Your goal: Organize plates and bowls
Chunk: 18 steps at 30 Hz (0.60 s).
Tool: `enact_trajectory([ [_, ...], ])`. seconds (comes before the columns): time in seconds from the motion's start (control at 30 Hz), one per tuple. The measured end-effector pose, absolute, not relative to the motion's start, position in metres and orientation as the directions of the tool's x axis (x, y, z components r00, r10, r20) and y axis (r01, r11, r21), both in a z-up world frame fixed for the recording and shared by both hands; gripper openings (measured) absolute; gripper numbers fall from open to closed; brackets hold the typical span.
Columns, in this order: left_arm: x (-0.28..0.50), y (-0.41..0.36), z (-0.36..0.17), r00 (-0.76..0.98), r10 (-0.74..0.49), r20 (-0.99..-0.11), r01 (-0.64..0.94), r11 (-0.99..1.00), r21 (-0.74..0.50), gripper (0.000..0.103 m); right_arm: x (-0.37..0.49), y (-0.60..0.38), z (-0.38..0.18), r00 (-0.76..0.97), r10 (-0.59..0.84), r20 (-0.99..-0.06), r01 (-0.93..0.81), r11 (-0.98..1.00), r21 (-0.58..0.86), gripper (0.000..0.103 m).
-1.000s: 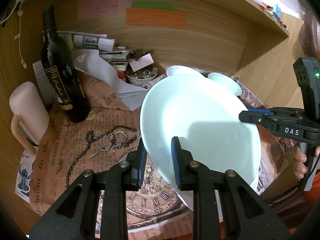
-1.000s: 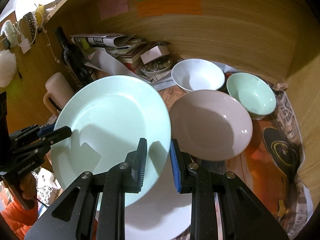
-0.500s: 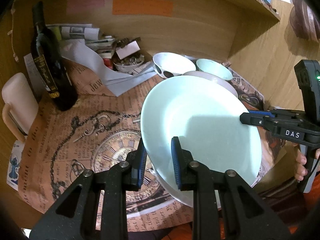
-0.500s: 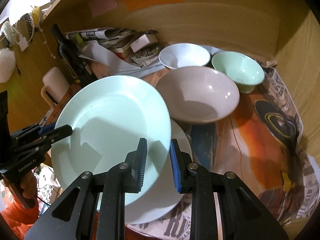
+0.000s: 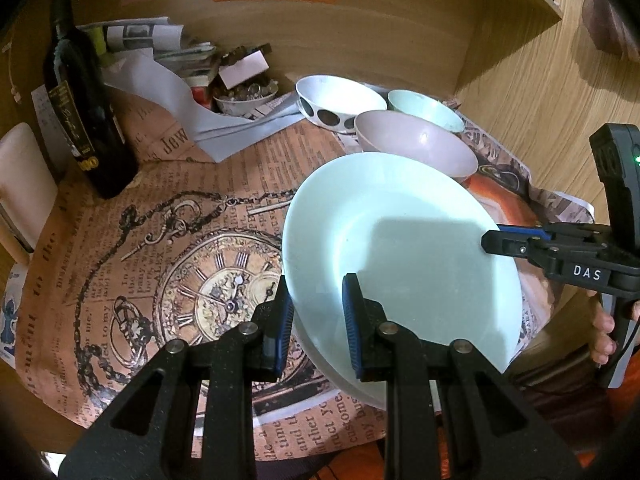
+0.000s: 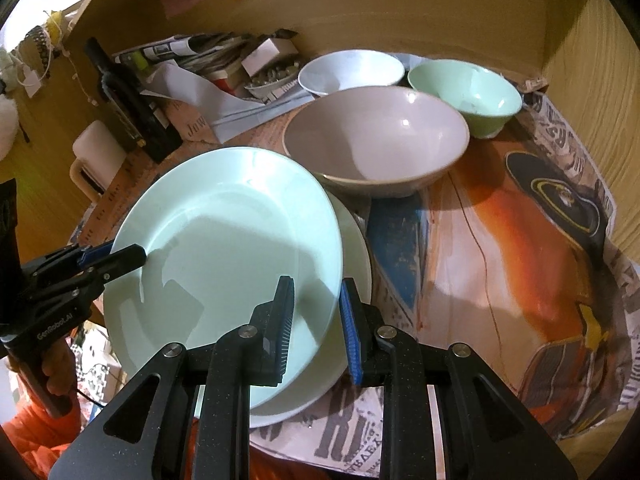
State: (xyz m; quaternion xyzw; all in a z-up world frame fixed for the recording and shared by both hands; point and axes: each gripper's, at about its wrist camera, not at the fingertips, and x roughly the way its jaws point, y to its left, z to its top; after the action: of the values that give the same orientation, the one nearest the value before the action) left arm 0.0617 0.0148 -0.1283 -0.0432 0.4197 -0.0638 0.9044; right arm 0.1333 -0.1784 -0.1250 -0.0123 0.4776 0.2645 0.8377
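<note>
Both grippers are clamped on opposite edges of a round pale-green ceramic plate [image 5: 400,256]: the left gripper [image 5: 318,320] pinches its near-left rim and the right gripper [image 6: 316,322] its right rim, jaws pressed together on the thin edge. The plate hangs tilted just over a white plate [image 6: 352,240] that lies on the newspaper-print cloth [image 5: 160,200], so the step in hand looks like stacking the green plate onto the white one. The next move probably calls for levelling the plate, centring it over the one below and setting it down gently before either grip lets go; an uneven release could make it slide or clack. Behind stand a wide greyish-pink bowl [image 6: 376,140], a small green bowl [image 6: 464,92] and a white bowl with dark spots [image 5: 340,100], apparently not yet nested. Most of the white plate is hidden beneath the green one, so whether the two touch cannot be told. The clutter by the dark wine bottle [image 5: 88,120] is hard to make out.
</note>
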Motion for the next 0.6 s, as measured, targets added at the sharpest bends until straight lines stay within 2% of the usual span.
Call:
enact_trajectory([
  [0.6, 0.068, 0.014, -0.142, 0.628, -0.123, -0.769, 0.07, 0.992, -0.101, 0.024, 0.132, -0.177, -0.133, 0.379, 0.417, -0.826, -0.459, 0.86, 0.224, 0.021],
])
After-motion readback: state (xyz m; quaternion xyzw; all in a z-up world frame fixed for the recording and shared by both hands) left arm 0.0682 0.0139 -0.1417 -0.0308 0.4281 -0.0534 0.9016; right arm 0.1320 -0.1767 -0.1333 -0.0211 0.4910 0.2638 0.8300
